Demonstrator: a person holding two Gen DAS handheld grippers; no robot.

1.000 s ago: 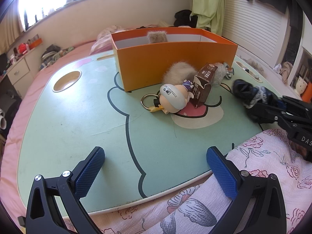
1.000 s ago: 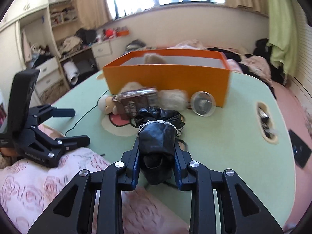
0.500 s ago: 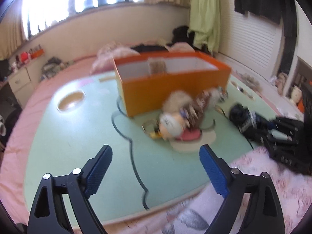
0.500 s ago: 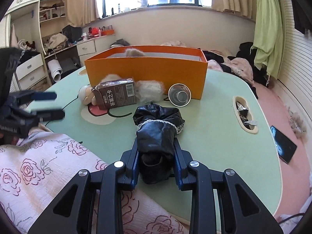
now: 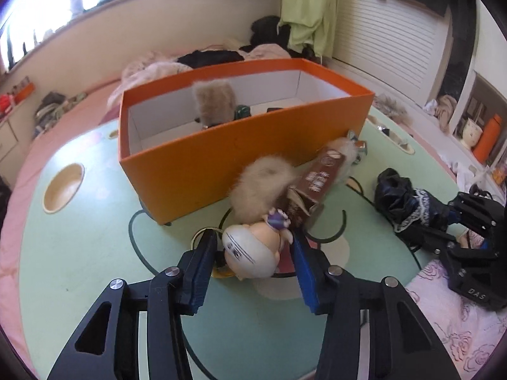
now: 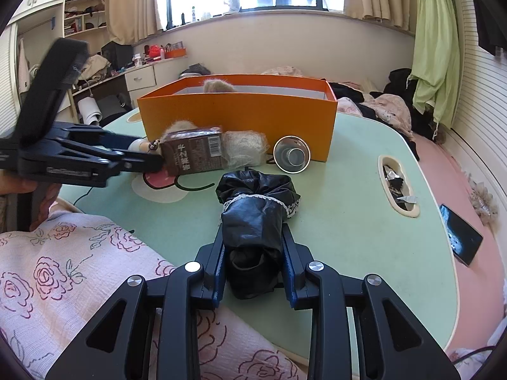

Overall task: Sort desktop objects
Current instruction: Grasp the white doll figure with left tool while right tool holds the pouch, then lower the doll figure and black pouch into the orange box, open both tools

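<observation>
A small doll figure [image 5: 250, 253] with a pale round head and a key ring lies on the green table [image 5: 79, 269] in front of the orange box [image 5: 237, 145]. My left gripper [image 5: 253, 262] straddles the doll's head, its jaws closing, with thin gaps left at both pads. A brown drink carton [image 5: 320, 180] and a beige fur pompom [image 5: 259, 186] lie just behind the doll. My right gripper [image 6: 253, 237] is shut on a black bundle with lace trim [image 6: 253, 218], held low over the table's near edge. The right wrist view shows the left gripper [image 6: 136, 155] at the left.
A furry item [image 5: 212, 104] stands inside the orange box [image 6: 237, 110]. A metal cup [image 6: 291, 156] lies on its side by the box. The table has a round cup hole [image 5: 63, 186] and a slot with scraps [image 6: 397, 186]. A phone [image 6: 461, 240] lies off the table's right edge. Floral fabric [image 6: 79, 269] covers the near side.
My left gripper moved forward to the doll and its jaws narrowed around the head. The right gripper stayed put, still holding the black bundle.
</observation>
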